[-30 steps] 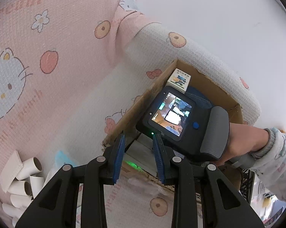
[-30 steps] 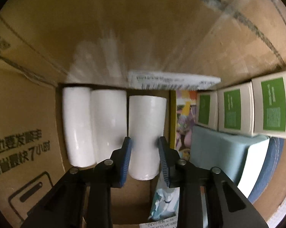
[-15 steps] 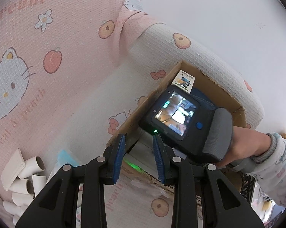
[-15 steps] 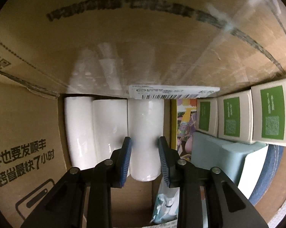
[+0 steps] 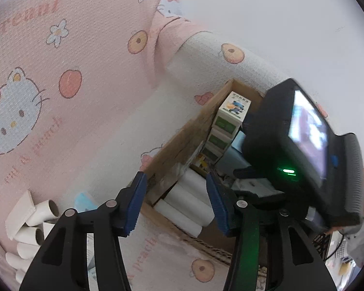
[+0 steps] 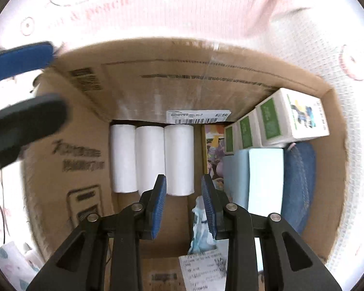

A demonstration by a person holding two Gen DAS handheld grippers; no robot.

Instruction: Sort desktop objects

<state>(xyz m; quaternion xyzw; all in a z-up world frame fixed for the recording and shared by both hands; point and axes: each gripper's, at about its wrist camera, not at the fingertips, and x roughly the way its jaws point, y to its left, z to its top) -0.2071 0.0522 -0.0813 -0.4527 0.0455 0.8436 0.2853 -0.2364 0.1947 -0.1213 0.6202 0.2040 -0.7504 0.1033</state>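
Several cardboard tubes (image 5: 34,228) lie low to the left of the left gripper (image 5: 176,203), whose empty jaws have just been opening wide, nearer than the narrow, empty right gripper (image 6: 183,203).

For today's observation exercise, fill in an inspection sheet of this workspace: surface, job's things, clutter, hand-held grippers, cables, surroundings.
Surface: pink cartoon-print cloth.
Job's things: cardboard box holding three white rolls side by side, three green-label boxes in a row, pale blue pack, blue mat.
Clutter: empty tubes lying outside the box.
Hand-held grippers: left gripper open, its jaws have just been opening, nothing between them; right gripper above the box, holding nothing.
Cables: nothing seen.
Surroundings: white wall.
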